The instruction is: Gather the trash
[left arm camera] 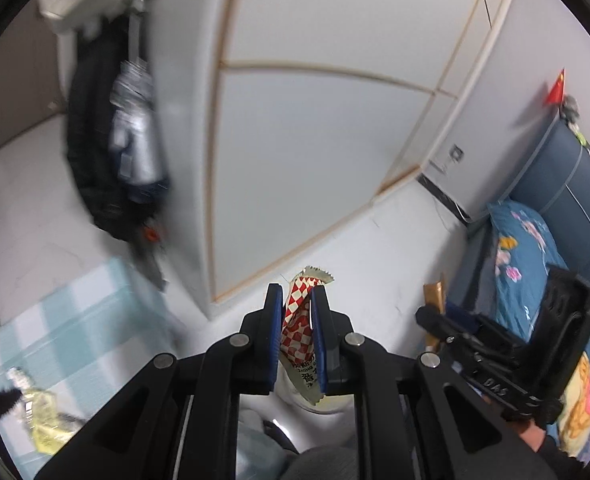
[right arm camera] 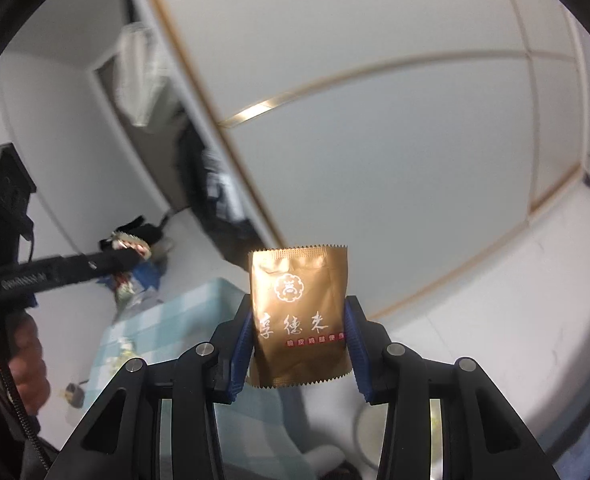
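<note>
Left wrist view, far left: a checked teal-and-white cloth point(left arm camera: 75, 320) carried a crumpled yellow wrapper point(left arm camera: 43, 420); dark clothes point(left arm camera: 107, 152) hung beside a white wardrobe point(left arm camera: 315, 140).

Centre: the left gripper point(left arm camera: 298, 328) was nearly closed, its blue pads point(left arm camera: 273, 332) pinching a red-and-white checked wrapper point(left arm camera: 299, 316) that stood upright between them, serrated top edge clear of the fingertips.

Right: the right gripper point(left arm camera: 435, 318) entered side-on with a gold packet point(left arm camera: 435, 292) at its tip, just in front of a bed with a floral blue cover point(left arm camera: 527, 256).

Right wrist view: at the left the other gripper showed side-on with the checked wrapper at its tip. In the middle the right gripper stood part open, both pads pressed on the gold packet's side edges; the packet sat flat-on to the camera, upright, off the cloth.
</note>
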Motion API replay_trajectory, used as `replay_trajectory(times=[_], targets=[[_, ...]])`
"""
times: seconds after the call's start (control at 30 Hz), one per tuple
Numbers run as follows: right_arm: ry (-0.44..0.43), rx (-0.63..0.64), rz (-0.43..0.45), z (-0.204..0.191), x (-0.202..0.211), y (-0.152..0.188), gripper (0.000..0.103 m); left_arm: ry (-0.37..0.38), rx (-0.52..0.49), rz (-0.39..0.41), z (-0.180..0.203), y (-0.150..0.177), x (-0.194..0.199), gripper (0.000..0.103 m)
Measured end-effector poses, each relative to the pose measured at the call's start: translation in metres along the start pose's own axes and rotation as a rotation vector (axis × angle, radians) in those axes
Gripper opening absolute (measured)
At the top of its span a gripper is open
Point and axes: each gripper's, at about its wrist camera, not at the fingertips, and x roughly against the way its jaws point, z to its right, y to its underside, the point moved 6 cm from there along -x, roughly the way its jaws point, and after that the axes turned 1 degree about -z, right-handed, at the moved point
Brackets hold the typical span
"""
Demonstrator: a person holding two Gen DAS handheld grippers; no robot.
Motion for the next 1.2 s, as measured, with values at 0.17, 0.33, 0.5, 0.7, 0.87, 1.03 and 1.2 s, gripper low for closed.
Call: replay_trajectory(times=[0.17,0.33,0.5,0.7,0.87,1.03,1.2], targets=[[0.065,-0.081,-0.071,0.057,-0.017,0.029,0.041,0.059,-0.071,-0.159,0.020,0.006,-0.065,0.010],[0.112,-0.158,-0.162,0.102,-0.036,0.069,0.041,0.111,-0.091,-0.348,0.031,0.033,-0.129,0.010],[0.140,-0.218,-0.249,0.135,-0.061,0.107,0.041,0.195,-0.098,-0.535,0.044,0.062,-0.177,0.010],[0.156,-0.272,-0.362,0.159,-0.096,0.148,0.041,0.207,-0.044,-0.655,0.038,0.080,-0.222,0.010],[0.156,-0.296,-0.431,0.170,-0.122,0.167,0.041,0.210,-0.046,-0.758,0.036,0.109,-0.252,0.010],[0.151,-0.315,-0.473,0.175,-0.137,0.178,0.041,0.205,-0.024,-0.840,0.036,0.133,-0.277,0.010],[0.139,-0.322,-0.513,0.178,-0.148,0.190,0.041,0.184,-0.004,-0.874,0.037,0.153,-0.293,0.010]])
